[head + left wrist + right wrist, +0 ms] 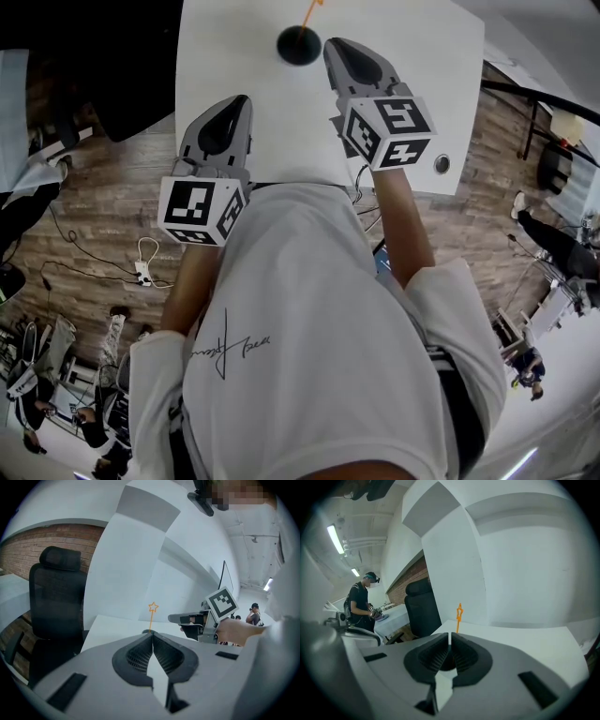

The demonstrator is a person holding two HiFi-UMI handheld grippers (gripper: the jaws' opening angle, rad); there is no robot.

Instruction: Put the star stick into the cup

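Table (234,56) is the big white thing here, with a black office chair (54,597) parked off its left side. Person in a white t-shirt (319,328) stands over the near edge with a gripper in each hand. Right gripper (330,45) reaches furthest in, its tip just beside the dark cup (299,45), jaws pressed together with nothing pinched. Left gripper (246,101) hangs nearer the table's edge, well apart from the cup, jaws likewise closed up tight and empty. The cup sits toward the far side of the table, and the thin orange star stick (152,616) stands upright in it, star end on top.
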